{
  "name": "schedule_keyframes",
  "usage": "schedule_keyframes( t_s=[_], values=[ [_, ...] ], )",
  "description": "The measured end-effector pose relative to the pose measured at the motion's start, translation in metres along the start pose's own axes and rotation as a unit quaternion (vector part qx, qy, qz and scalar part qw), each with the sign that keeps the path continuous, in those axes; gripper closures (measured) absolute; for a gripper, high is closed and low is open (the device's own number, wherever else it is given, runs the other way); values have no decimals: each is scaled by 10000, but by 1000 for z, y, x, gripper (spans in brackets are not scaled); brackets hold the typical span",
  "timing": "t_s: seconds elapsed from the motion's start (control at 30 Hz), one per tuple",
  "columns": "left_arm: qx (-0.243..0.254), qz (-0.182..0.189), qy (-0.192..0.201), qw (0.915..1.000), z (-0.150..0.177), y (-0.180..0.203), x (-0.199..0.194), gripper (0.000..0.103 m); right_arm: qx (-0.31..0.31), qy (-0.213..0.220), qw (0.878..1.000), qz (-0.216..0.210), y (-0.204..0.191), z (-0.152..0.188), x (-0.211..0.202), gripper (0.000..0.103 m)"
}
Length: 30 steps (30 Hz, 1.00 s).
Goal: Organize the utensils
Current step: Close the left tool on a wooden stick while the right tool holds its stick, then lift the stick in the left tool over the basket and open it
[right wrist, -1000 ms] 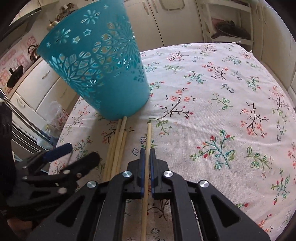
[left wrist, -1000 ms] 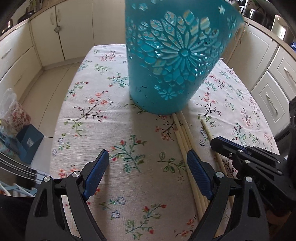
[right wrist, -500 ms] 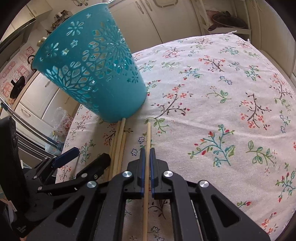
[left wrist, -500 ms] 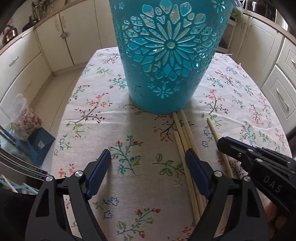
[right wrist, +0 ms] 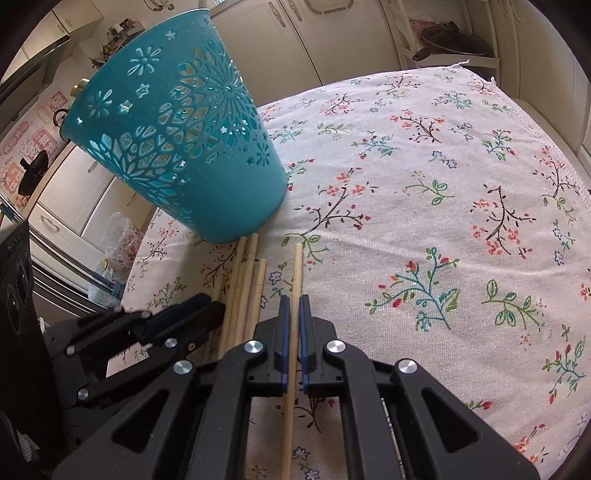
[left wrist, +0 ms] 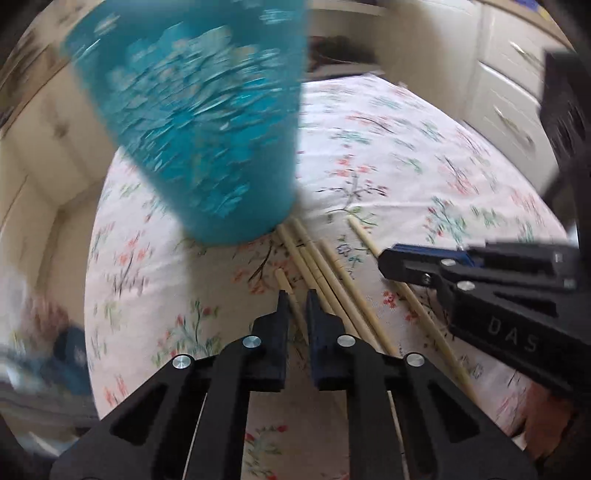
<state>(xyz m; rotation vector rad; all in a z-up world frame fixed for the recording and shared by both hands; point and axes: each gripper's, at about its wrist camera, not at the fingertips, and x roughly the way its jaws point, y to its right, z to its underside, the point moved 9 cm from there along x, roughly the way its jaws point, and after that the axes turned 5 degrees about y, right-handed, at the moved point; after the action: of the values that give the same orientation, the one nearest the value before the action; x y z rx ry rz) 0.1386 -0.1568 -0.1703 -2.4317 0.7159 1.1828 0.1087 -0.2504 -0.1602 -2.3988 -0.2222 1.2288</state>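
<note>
A teal cut-out basket (right wrist: pixel 177 147) stands on the flowered tablecloth (right wrist: pixel 443 206); it is blurred in the left wrist view (left wrist: pixel 207 140). Several wooden chopsticks (right wrist: pixel 245 280) lie side by side in front of it, and also show in the left wrist view (left wrist: pixel 325 273). My right gripper (right wrist: pixel 294 300) is shut on a single chopstick (right wrist: pixel 297 266) lying a little right of the bundle. My left gripper (left wrist: pixel 295 297) is closed around the leftmost chopstick (left wrist: pixel 286 288) of the bundle. The right gripper (left wrist: pixel 391 258) shows at the right of the left wrist view.
Cream kitchen cabinets (right wrist: pixel 332 33) surround the table. A plastic bag (right wrist: pixel 118 236) sits on the floor past the table's left edge. A pan rests on a shelf (right wrist: pixel 454 40) at the back right. The tablecloth stretches bare to the right.
My left gripper has swung right over the chopstick bundle and closed from wide open onto one chopstick. The right gripper stays shut on its chopstick.
</note>
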Motion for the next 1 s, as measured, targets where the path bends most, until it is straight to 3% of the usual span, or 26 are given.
schedule_keyframes(
  t_s=[0.13, 0.47, 0.57, 0.67, 0.83, 1.0],
  values=[
    [150, 22, -135, 9998, -2, -6, 1, 97, -10, 17, 10000, -1, 0, 0, -1, 97],
    [-559, -162, -50, 9983, 1, -23, -2, 97, -410, 95, 9989, 207, -8, 1, 1, 97],
    [-417, -288, -48, 9987, 3, -27, -2, 93, -432, 96, 9988, 216, -10, -1, 4, 97],
    [-103, -325, -90, 9994, 2, -19, -1, 98, -596, 104, 9977, 297, -13, -1, 5, 97],
    [-349, 111, -266, 9990, 11, -20, -11, 98, -515, 106, 9983, 238, -15, -1, 6, 97],
    [-720, 717, 139, 9947, 3, -33, -62, 98, -392, 136, 9990, 162, -11, -1, 5, 97]
  ],
)
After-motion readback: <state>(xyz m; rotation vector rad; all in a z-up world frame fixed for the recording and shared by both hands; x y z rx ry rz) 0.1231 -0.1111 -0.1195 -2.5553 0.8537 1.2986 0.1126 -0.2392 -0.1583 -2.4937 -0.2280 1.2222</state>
